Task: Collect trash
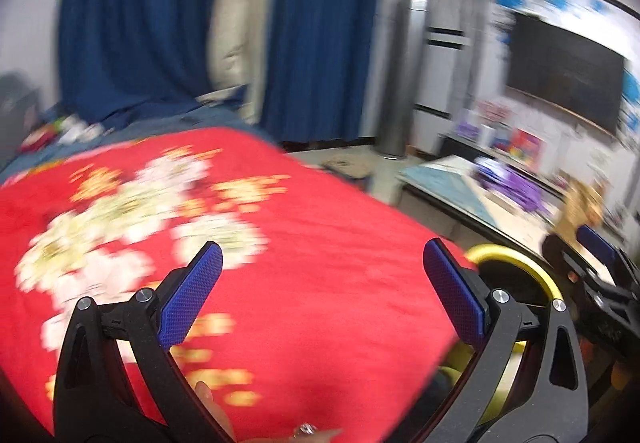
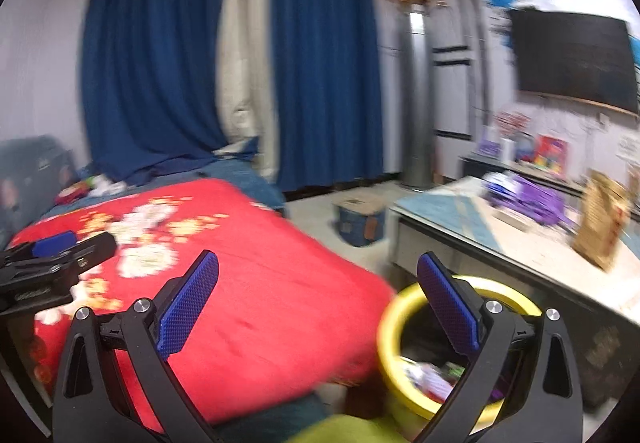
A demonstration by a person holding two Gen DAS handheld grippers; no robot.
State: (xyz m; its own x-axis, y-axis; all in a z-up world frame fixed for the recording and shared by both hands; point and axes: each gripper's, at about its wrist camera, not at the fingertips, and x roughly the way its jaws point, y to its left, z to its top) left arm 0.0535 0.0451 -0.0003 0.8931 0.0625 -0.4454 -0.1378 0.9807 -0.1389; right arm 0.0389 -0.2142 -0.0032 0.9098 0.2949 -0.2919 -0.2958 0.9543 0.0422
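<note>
Both hand-held grippers, left (image 1: 322, 291) and right (image 2: 318, 301), are held apart and empty; trash must next be located for the yellow bin (image 2: 390, 339).

Left gripper (image 1: 322, 283) jaws spread wide, nothing between the blue pads (image 1: 192, 295), hovering over a red floral blanket (image 1: 280, 263) that fills most of the frame. Yellow-rimmed bin (image 1: 516, 263) sits just off the blanket's right edge, partly hidden behind the right-side finger; the right gripper (image 1: 596, 263) shows at far right beside it, state unclear. Background is motion-blurred: blue curtains (image 1: 320, 35), wall TV (image 1: 568, 71), a low table (image 1: 460, 183) with purple clutter.
</note>
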